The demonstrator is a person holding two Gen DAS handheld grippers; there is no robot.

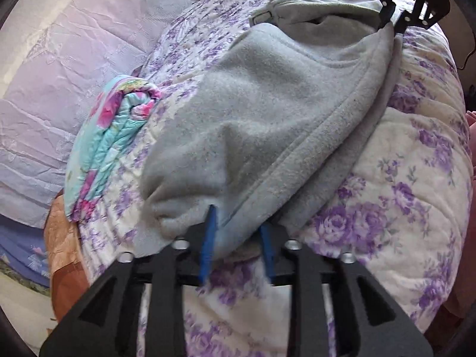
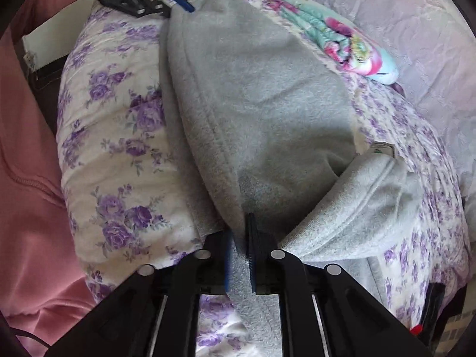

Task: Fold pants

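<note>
Grey fleece pants (image 1: 267, 113) lie lengthwise across a purple-flowered quilt (image 1: 401, 208), folded along one long edge. My left gripper (image 1: 238, 242) sits at their near end, its blue pads (image 1: 210, 238) apart with a loose bulge of fleece between them. The right gripper (image 1: 397, 22) shows at the far end. In the right wrist view the pants (image 2: 261, 104) run away from my right gripper (image 2: 240, 253), whose jaws stand slightly apart with a strip of fleece passing between them. A folded-back flap (image 2: 366, 208) lies to its right. The left gripper (image 2: 175, 0) is at the far end.
A rolled turquoise and pink floral cloth (image 1: 110, 136) lies beside the pants on the quilt. Pale lilac bedding (image 1: 59, 74) spreads beyond it. A person's pink garment (image 2: 26, 178) fills the left edge of the right wrist view. A brown cloth (image 1: 64, 253) hangs at the quilt's corner.
</note>
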